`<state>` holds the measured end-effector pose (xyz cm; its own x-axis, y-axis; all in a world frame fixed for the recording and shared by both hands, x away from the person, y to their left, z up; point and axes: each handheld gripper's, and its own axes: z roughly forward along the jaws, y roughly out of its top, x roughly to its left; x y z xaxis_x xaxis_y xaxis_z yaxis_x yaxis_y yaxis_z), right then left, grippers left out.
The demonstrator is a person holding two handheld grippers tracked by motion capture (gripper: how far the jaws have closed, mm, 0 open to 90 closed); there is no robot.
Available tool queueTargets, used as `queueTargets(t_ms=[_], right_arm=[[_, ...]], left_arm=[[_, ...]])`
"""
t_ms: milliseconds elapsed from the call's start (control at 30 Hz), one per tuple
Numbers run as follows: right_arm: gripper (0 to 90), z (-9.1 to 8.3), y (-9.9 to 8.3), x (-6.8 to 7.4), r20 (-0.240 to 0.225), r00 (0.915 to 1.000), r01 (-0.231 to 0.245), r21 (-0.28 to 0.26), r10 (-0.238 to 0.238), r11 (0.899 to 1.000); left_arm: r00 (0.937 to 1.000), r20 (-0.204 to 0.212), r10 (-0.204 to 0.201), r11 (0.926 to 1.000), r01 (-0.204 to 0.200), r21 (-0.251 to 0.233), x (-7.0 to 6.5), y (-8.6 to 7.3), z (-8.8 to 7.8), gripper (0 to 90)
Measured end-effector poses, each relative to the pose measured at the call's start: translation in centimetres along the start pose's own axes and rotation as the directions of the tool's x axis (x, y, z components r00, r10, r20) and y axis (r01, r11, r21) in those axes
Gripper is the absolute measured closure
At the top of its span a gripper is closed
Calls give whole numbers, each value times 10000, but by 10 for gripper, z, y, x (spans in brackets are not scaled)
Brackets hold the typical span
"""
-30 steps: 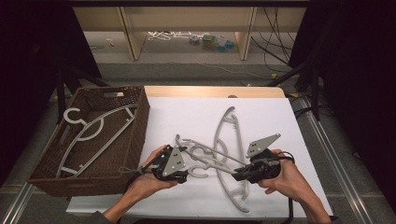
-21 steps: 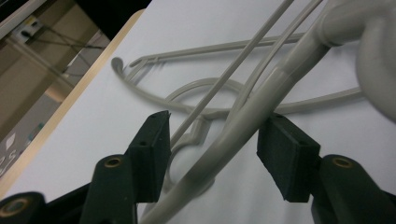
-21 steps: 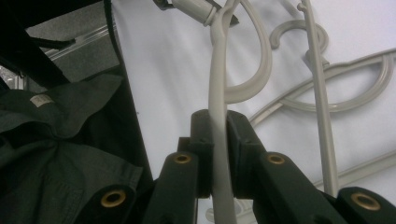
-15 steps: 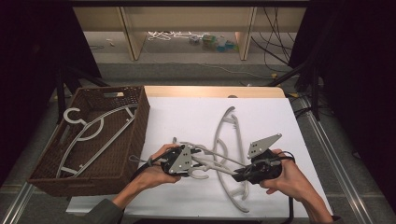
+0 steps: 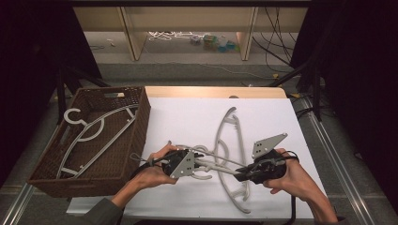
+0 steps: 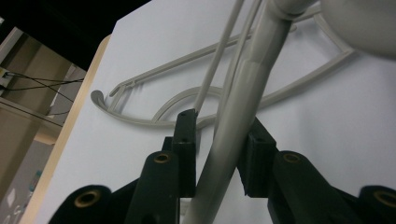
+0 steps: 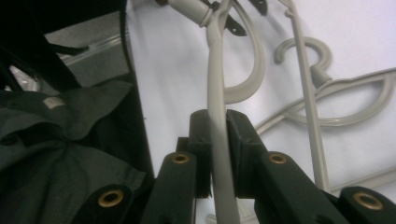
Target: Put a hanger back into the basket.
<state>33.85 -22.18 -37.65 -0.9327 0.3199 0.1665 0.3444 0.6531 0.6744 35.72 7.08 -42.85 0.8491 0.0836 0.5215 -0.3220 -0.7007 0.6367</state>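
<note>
A grey plastic hanger (image 5: 218, 160) is held between my two grippers just above the white table (image 5: 187, 117). My left gripper (image 5: 199, 164) has just been closing on the thick arm of this hanger (image 6: 233, 135), and its pads now lie against it. My right gripper (image 5: 239, 176) is shut on the thin far arm of the same hanger (image 7: 215, 84). A second grey hanger (image 5: 217, 138) lies flat on the table under and behind the first. In the right gripper view its hook (image 7: 303, 46) lies on the sheet.
A brown wicker basket (image 5: 138, 122) stands at the table's left edge with another grey hanger (image 5: 94, 126) inside it. Behind the table is a shelf with cables on the floor. The person's dark sleeve (image 7: 60, 154) fills the left of the right gripper view.
The left hand has shifted right to the hanger, and its jaws have closed round the hanger's arm. The right hand and its grip stayed as they were.
</note>
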Motion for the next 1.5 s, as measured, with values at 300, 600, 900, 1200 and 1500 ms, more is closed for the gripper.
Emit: queueTargets(t_ms=[300, 600, 900, 1200, 1500], right_arm=[[645, -14, 0, -6, 1051, 9935, -378, -530, 432, 9979], [417, -27, 5, -6, 2405, 9651, -690, -1466, 1032, 9868], [279, -38, 5, 2, 3692, 9098, -730, -3070, 1895, 9489], [227, -28, -10, 7, 3817, 8916, -915, -3754, 2438, 9224], [223, -21, -21, 13, 3760, 8956, -973, -3562, 2379, 9293]], left_arm=[[9993, 252, 286, 9996, -285, -55, -3, 21, -13, 790], [9904, 45, -1383, 9879, 1376, 718, 7, 28, -21, 791], [9089, -681, -4115, 9067, 4158, 709, 29, 13, -38, 791], [7824, -342, -6218, 7831, 6210, -325, 48, 5, -72, 791], [6307, 854, -7713, 6230, 7756, -1017, 63, 2, -97, 791]])
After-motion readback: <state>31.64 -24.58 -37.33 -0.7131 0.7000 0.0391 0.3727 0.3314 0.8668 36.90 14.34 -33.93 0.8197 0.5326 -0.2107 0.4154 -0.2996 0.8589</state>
